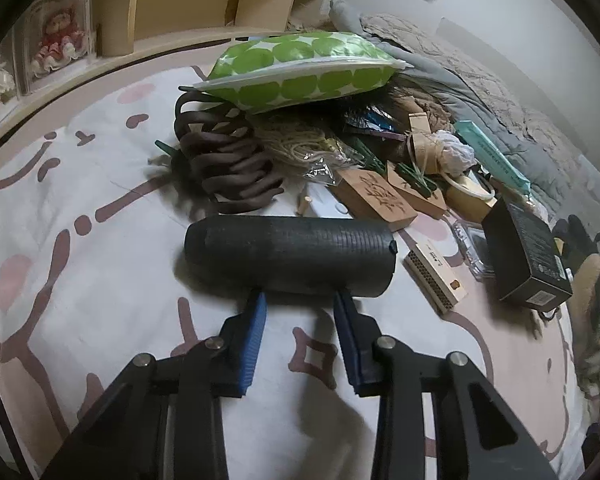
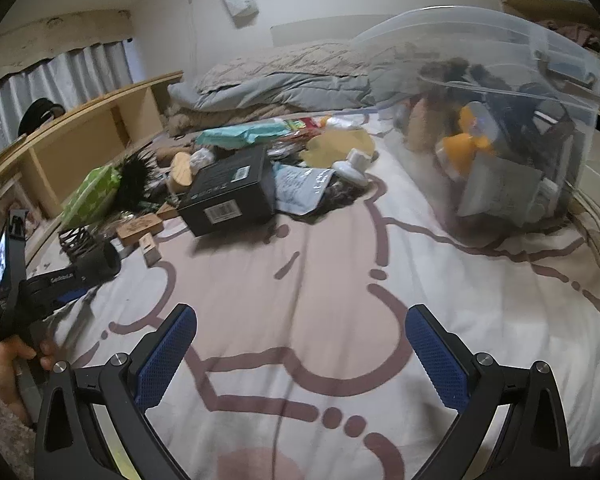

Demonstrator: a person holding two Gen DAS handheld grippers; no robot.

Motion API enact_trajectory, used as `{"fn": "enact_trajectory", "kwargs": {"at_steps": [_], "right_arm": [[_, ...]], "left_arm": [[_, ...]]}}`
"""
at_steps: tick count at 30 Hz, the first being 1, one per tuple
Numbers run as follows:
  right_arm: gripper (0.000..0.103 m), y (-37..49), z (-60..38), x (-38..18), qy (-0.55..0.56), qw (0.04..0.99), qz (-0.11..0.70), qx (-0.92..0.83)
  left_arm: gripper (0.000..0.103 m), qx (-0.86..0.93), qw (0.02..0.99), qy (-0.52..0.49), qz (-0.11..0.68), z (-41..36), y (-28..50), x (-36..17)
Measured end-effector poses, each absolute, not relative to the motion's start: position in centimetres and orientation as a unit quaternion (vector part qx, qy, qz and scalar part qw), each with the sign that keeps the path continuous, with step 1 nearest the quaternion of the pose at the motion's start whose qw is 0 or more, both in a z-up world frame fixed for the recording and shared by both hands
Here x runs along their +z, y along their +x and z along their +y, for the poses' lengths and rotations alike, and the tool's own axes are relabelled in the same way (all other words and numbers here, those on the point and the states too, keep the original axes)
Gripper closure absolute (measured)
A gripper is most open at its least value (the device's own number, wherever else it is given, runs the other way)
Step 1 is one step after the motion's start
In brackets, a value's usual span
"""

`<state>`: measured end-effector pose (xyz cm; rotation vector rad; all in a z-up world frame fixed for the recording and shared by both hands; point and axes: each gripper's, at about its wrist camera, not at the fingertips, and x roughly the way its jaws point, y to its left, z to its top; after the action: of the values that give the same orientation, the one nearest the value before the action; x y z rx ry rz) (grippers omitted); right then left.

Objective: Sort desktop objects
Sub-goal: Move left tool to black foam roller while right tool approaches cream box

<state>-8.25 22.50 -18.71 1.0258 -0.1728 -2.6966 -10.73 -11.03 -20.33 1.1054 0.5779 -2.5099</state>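
A: Your left gripper [image 1: 300,300] pinches the black ribbed foam cylinder [image 1: 290,258] at its near underside only; it could roll free.

B: Right gripper [image 2: 300,344] gapes empty; the clear plastic bin [image 2: 500,128] sits ahead-right.

The things inside the clear bin [image 2: 500,128] look foggy and hard to tell apart. The left gripper's [image 1: 300,300] fingertips hide behind the black roll [image 1: 290,256].

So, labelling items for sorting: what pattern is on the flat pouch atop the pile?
Big green dots on white, clearest in the left wrist view.
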Motion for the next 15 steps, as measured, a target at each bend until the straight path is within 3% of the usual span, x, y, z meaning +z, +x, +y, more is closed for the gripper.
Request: {"fn": "enact_trajectory", "kwargs": {"at_steps": [4,6,9,15], "right_arm": [[0.0,-9.5,21.9,-18.2,0.358,0.14,-0.072,-0.921],[0.0,-10.2,21.7,-18.2,0.36,0.142,-0.089,-0.918],[0.0,-11.3,21.5,-18.3,0.368,0.138,-0.104,-0.914],[0.0,-12.8,20.7,-18.7,0.383,0.138,-0.108,-0.907]], "left_arm": [[0.063,-0.877,0.164,0.392,0.224,-11.5,-10.3,-20.3],[0.036,-0.877,0.152,0.387,0.241,-11.8,-10.0,-20.2],[0.016,-0.878,0.159,0.378,0.248,-11.9,-9.7,-19.6],[0.013,-0.874,0.183,0.373,0.254,-13.1,-10.4,-19.5]]}}
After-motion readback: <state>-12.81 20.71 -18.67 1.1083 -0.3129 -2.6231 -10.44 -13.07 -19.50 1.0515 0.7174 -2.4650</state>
